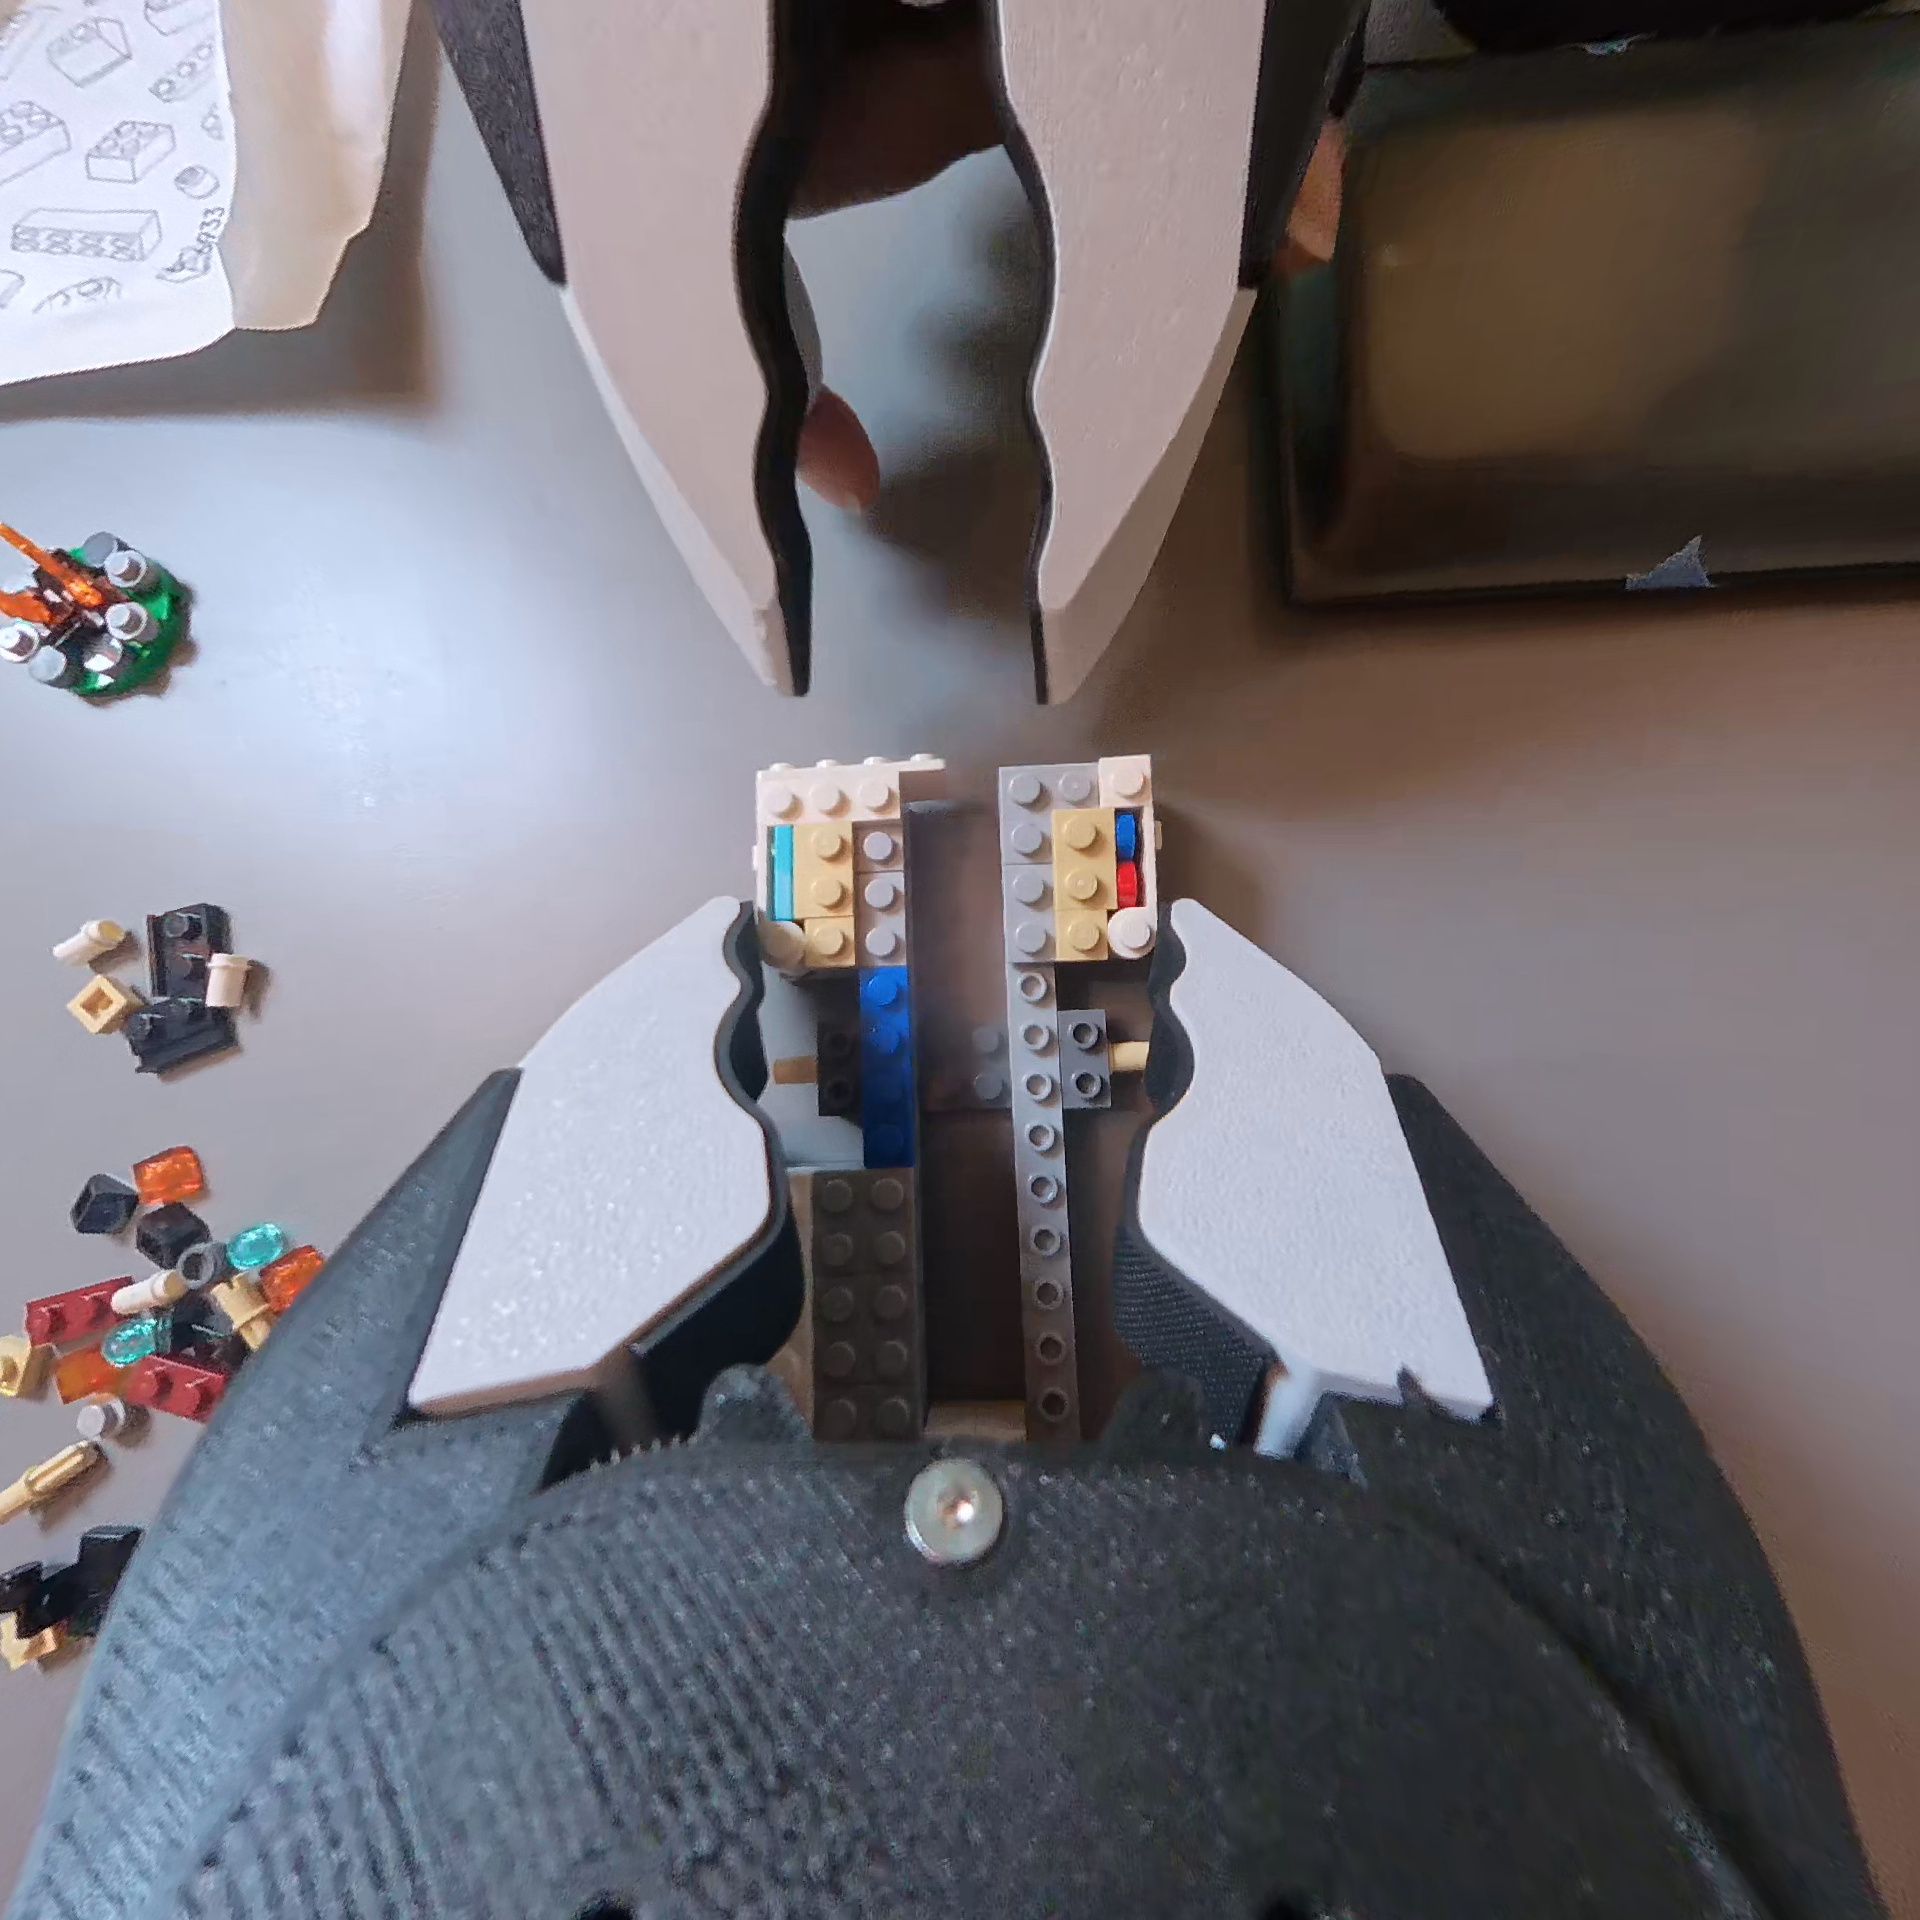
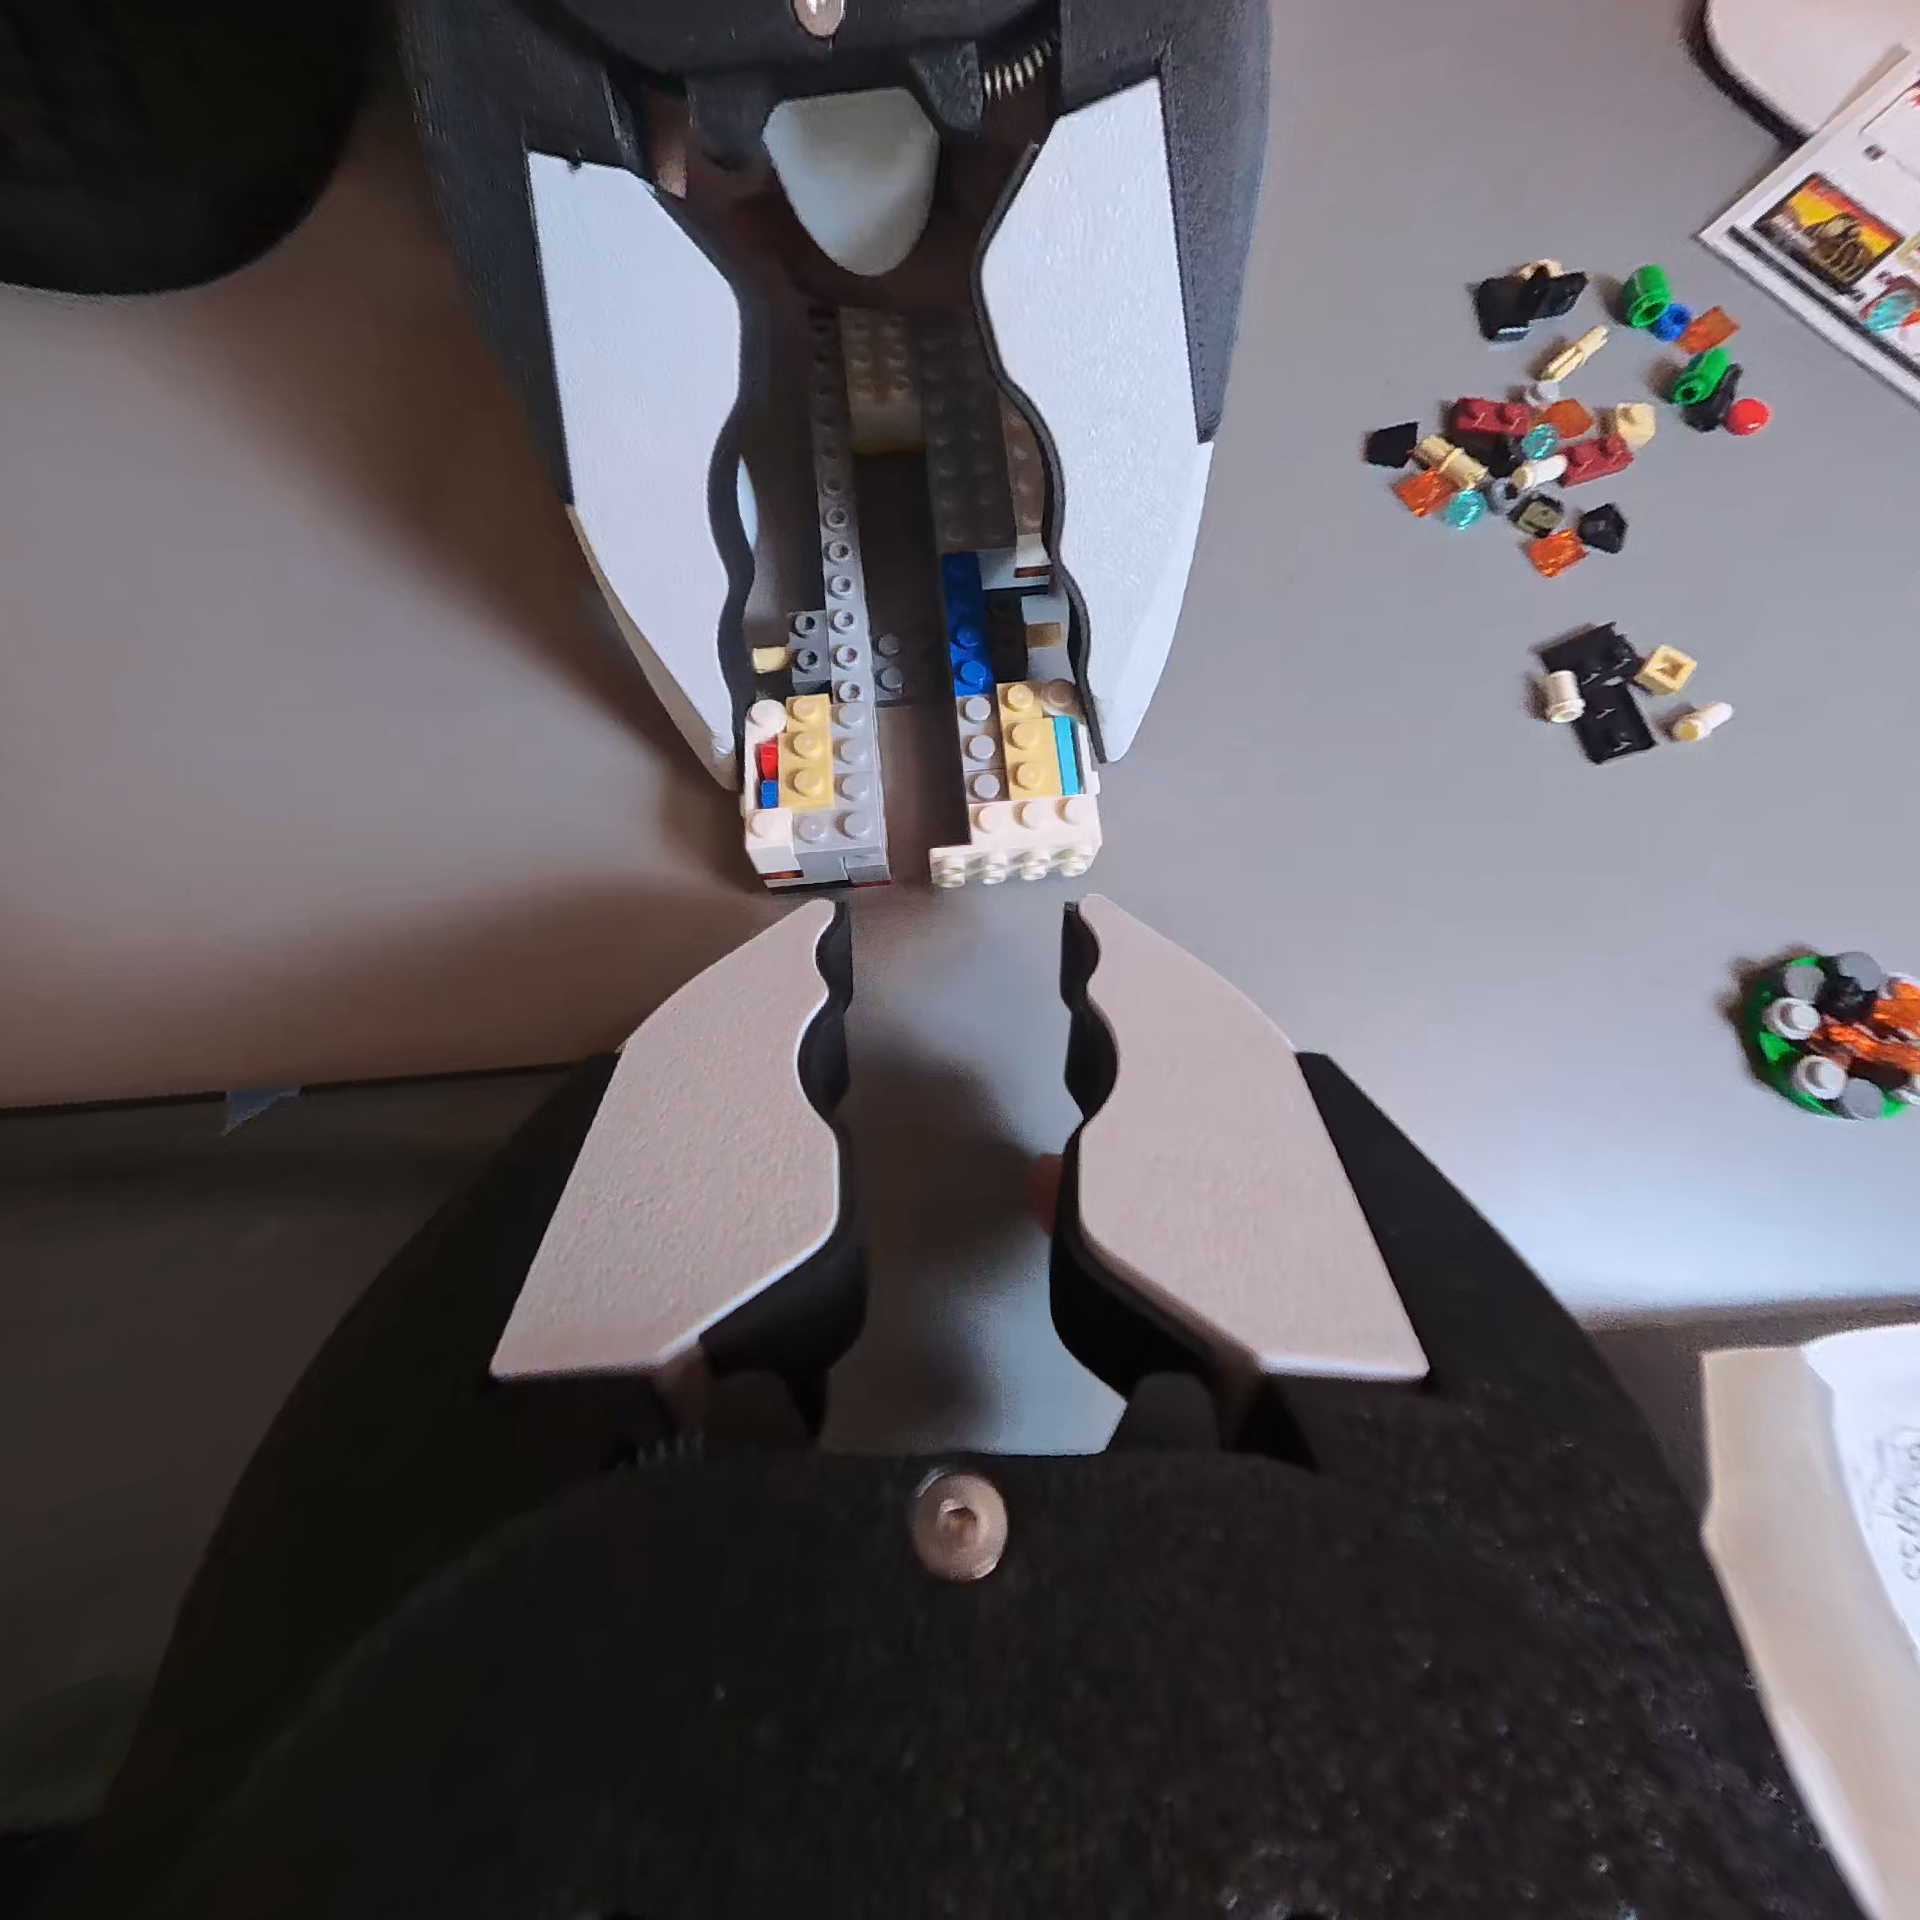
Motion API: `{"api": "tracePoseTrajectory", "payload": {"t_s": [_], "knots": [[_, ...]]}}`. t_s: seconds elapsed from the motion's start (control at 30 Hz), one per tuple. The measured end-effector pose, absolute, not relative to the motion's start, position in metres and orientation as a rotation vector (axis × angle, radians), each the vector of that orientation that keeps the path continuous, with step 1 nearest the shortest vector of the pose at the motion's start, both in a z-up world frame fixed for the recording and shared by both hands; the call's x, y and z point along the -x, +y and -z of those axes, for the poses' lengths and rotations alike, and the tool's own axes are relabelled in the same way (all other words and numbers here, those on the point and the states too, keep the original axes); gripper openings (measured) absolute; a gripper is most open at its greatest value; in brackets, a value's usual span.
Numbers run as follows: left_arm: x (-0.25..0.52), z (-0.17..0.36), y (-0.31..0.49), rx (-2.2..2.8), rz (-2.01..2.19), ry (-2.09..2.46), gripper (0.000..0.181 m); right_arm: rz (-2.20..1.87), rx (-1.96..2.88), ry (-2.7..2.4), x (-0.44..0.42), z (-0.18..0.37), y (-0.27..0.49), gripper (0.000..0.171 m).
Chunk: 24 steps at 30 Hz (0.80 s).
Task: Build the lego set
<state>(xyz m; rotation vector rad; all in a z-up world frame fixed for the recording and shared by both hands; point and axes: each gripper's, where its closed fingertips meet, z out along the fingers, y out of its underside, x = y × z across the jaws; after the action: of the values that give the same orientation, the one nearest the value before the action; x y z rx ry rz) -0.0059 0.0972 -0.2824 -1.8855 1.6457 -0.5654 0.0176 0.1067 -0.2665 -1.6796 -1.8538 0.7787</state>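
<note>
Held around the rear of the long, partly built lego model (image 1: 956, 1039) of grey, tan, white and blue bricks is the left gripper (image 1: 954, 935), its pale fingers (image 1: 623, 1143) set along both sides of the model; whether the pads actually press on it is hard to tell, since small gaps seem to show. The model lies on the smooth grey table (image 1: 468, 831). Facing it, the right gripper (image 2: 956, 914) is kept partly open and empty, its tips just short of the model's white front end (image 2: 1013, 847). To one side, a scatter of small loose pieces (image 2: 1538, 447) in red, orange, black and tan is seen, and near it a round green sub-assembly (image 2: 1839, 1039) with grey studs. A printed paper sheet (image 1: 114, 177) lies at the table's edge.
</note>
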Motion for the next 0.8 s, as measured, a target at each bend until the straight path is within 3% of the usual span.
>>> {"api": "tracePoseTrajectory", "payload": {"t_s": [0.03, 0.67, 0.8], "knots": [[0.006, 0.282, 0.097, 1.885, 0.563, 1.651, 0.072, -0.789, 1.681, -1.867, -0.018, 0.268, 0.105, 0.039], [0.054, 0.285, 0.091, 2.026, 0.424, 1.657, 0.083, -0.743, 1.625, -1.896, -0.019, 0.267, 0.102, 0.038], [0.053, 0.286, 0.088, 2.061, 0.453, 1.649, 0.076, -0.736, 1.618, -1.902, -0.018, 0.267, 0.1, 0.038]]}}
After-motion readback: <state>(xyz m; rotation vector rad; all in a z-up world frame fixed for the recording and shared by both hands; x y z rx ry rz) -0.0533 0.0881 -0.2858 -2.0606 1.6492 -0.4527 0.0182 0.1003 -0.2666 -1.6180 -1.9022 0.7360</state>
